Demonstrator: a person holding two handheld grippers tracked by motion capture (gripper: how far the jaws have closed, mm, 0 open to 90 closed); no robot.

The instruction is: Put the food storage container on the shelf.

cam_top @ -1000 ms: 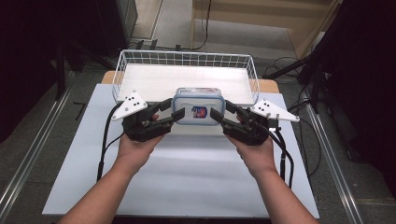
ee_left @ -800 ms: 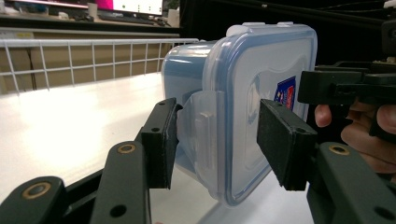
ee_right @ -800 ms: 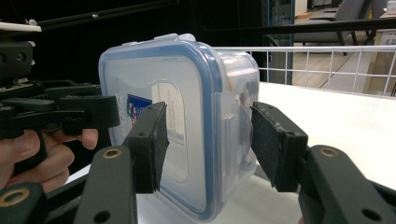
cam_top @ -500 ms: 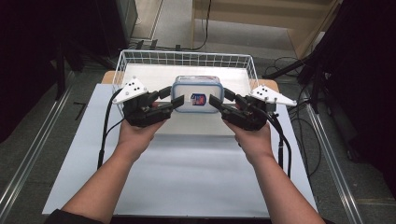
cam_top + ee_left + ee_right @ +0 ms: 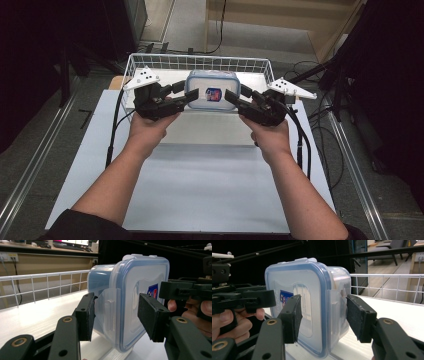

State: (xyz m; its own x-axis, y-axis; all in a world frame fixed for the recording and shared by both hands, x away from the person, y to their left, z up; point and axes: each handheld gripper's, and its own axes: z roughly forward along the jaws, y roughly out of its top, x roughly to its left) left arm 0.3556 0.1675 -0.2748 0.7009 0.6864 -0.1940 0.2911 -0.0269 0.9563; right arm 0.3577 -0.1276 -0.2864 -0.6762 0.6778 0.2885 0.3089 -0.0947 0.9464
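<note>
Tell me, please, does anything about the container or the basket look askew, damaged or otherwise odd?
Nothing looks damaged or spilled. The blue-rimmed plastic container is tipped on its edge at the wire basket's front rim, lid facing the person, with the left gripper and right gripper straddling its side latches, jaws open. That looks like handling, not a fault.

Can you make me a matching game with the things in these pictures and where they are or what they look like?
Things:
1. plastic food container
2. wire basket
3. left hand-held gripper
4. sticker

Descriptions:
A. white, made of a grid of thin rods
B. red and blue, on the lid
C. clear, with a blue-rimmed lid, held between the two grippers
D. black jaws on either side of a lid latch

Pairs: 1-C, 2-A, 3-D, 4-B
</note>
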